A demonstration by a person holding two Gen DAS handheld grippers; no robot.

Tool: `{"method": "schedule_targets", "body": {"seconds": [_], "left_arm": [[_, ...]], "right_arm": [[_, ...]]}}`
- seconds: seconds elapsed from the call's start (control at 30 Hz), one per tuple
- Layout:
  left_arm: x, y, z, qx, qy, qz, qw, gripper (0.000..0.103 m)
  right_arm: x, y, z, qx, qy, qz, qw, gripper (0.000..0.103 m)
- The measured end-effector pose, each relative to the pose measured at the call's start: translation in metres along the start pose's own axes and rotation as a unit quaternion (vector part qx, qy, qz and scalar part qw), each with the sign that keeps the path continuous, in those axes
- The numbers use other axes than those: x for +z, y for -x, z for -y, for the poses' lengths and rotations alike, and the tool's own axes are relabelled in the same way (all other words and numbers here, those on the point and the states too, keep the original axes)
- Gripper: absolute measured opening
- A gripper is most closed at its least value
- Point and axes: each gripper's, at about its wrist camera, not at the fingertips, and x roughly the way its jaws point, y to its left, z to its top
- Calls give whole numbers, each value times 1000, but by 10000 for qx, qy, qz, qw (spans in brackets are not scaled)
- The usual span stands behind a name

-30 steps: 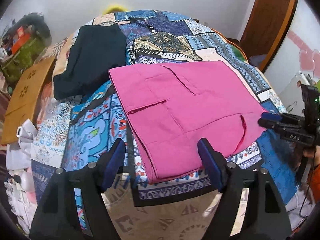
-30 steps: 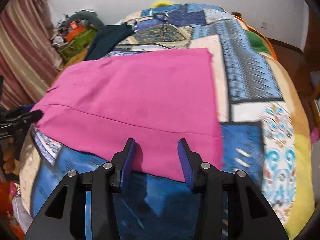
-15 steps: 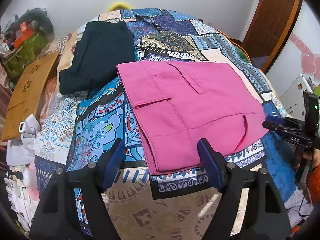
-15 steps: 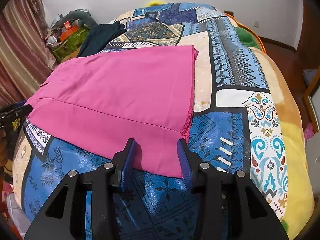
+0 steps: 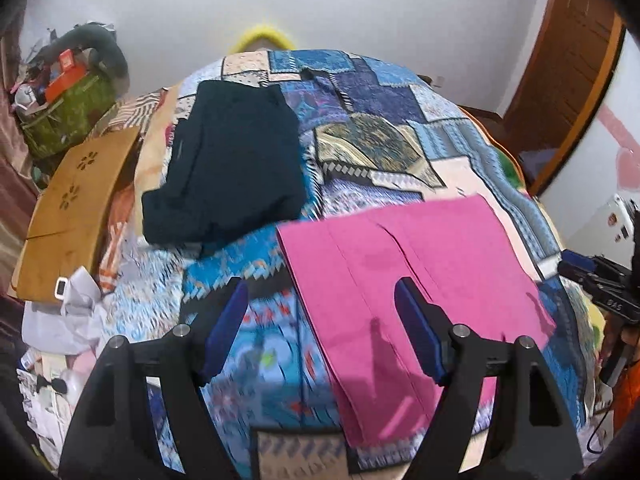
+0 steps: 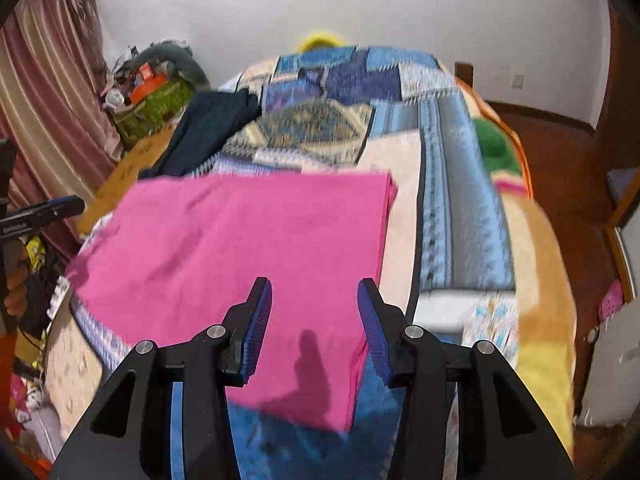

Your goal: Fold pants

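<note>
The pink pants (image 5: 416,280) lie folded flat into a roughly rectangular stack on the patterned bedspread (image 5: 380,120), toward the near end of the bed and closer to its right side as the left wrist view shows it. Seams and a pocket slit are visible on the upper layer; the edges look aligned, with the near corner reaching toward the bed's near edge. In the right wrist view the same pants (image 6: 248,248) spread across the near left portion of the bed, their right edge straight and their near corner resting on a blue patch of the bedspread (image 6: 452,184). The left gripper (image 5: 320,320) is spread wide, its blue pads holding nothing; it hangs above the near edge of the bed, its right finger over the pants' near portion, contact not discernible. The right gripper (image 6: 314,320) is likewise released, jaws apart and empty, poised over the near corner of the pants and casting a shadow on the cloth; whether it touches the fabric cannot be told. A dark folded garment (image 5: 232,164) lies on the far left part of the bed, apart from the pink pants. A wooden board (image 5: 76,208) rests along the bed's left edge. Both views are motion-blurred.
</note>
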Motion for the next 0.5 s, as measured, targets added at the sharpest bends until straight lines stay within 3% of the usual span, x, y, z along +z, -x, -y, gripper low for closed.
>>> {"method": "schedule_targets", "body": {"seconds": [0.2, 0.5], "left_arm": [[25, -36, -17, 202, 138, -97, 9997, 76], [40, -105, -36, -201, 557, -826, 9948, 75]], "right_arm": [[37, -22, 10, -178, 95, 178, 9996, 45], [68, -92, 48, -324, -235, -219, 9990, 45]]}}
